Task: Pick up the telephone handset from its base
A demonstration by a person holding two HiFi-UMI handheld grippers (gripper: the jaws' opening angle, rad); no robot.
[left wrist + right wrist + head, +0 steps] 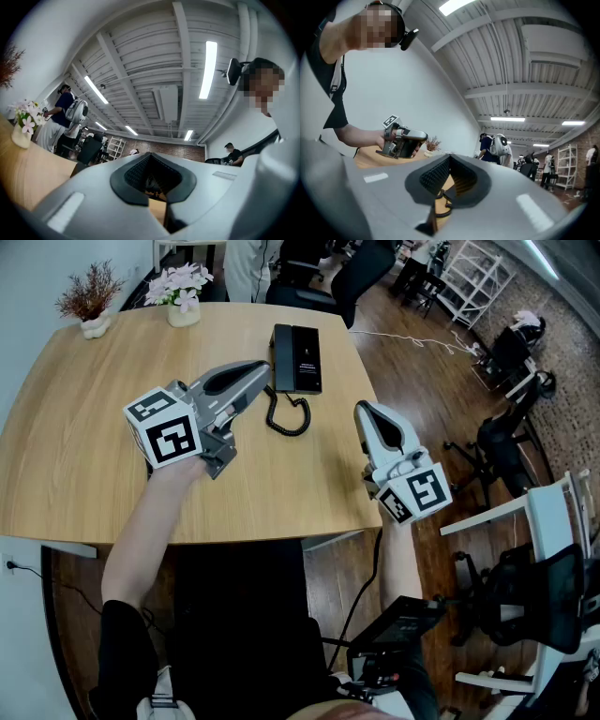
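The left tongs [259, 371] are closed with nothing in them: in the left gripper view their smooth grey shells meet at the tip, and the ribbed black pads leave only a small diamond-shaped hollow. The right tongs [362, 410] look the same in their own view, shut and empty, with a thin slit below the pads.

The black telephone [296, 358] lies flat on the pale wood-grain bench [84, 456], just beyond the tip of the left tongs and slightly to their right. From the right tongs it lies ahead and to the left, well apart. It is a slim rectangular set. The long, narrow handset [281, 356] rests in its base [307, 360], on the side nearer the left tongs. Its coiled cord [289, 414] loops in a springy black curl on the wood between the two tongs, closer to the left pair. Part of that curl shows through the slit in the right gripper view.

Far beyond the left tongs, near the rounded back edge of the bench, stand a squat white vase of pink flowers [182, 296] and a small white pot of dried reddish sprigs [89, 306]. Right of the right tongs, black office chairs [506, 442] stand on a dark plank floor [412, 362].
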